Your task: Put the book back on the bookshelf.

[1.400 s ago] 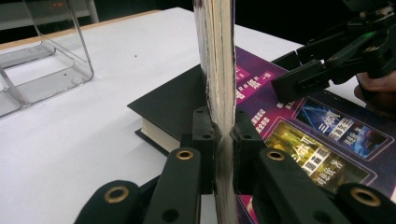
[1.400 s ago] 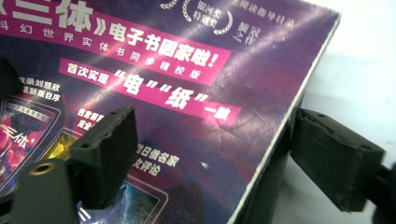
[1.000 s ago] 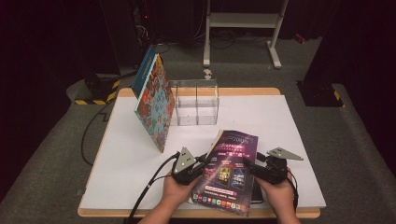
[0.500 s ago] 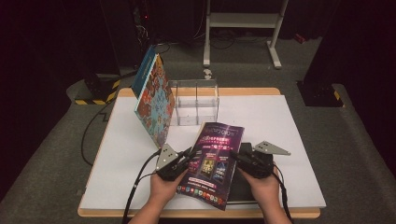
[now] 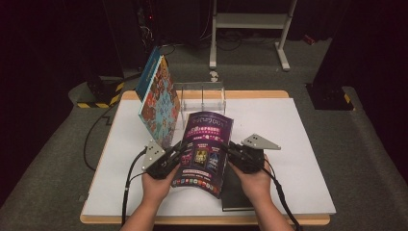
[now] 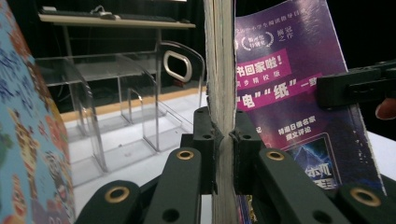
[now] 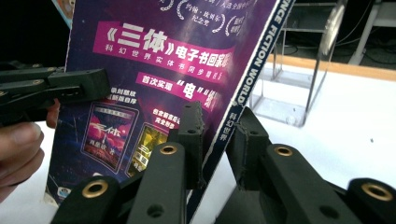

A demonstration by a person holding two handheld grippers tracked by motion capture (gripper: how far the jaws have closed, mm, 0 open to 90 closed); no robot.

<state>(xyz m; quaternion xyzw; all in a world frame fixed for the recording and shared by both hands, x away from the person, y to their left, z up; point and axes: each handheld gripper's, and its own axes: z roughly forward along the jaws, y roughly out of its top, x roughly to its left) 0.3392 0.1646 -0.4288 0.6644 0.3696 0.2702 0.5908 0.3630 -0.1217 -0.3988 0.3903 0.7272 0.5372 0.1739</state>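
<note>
My 2 grippers hold the purple magazine (image 5: pixel 204 147) upright: left gripper (image 5: pixel 179 150) clamped on its page edge, right gripper (image 5: pixel 225 148) just closing on its spine; the clear rack (image 5: pixel 202 98) lies directly beyond.

Black tongs (image 6: pixel 225 140) squeezing the page edge of a purple magazine (image 6: pixel 289 79), held standing up. Other black tongs (image 6: pixel 357 88) at the right, touching its cover, with a fingertip (image 6: pixel 385 108) behind. Clear plastic rack (image 6: pixel 126 107) on the white bench (image 6: pixel 121 158). Bright picture book (image 6: pixel 28 140) at the left.
</note>
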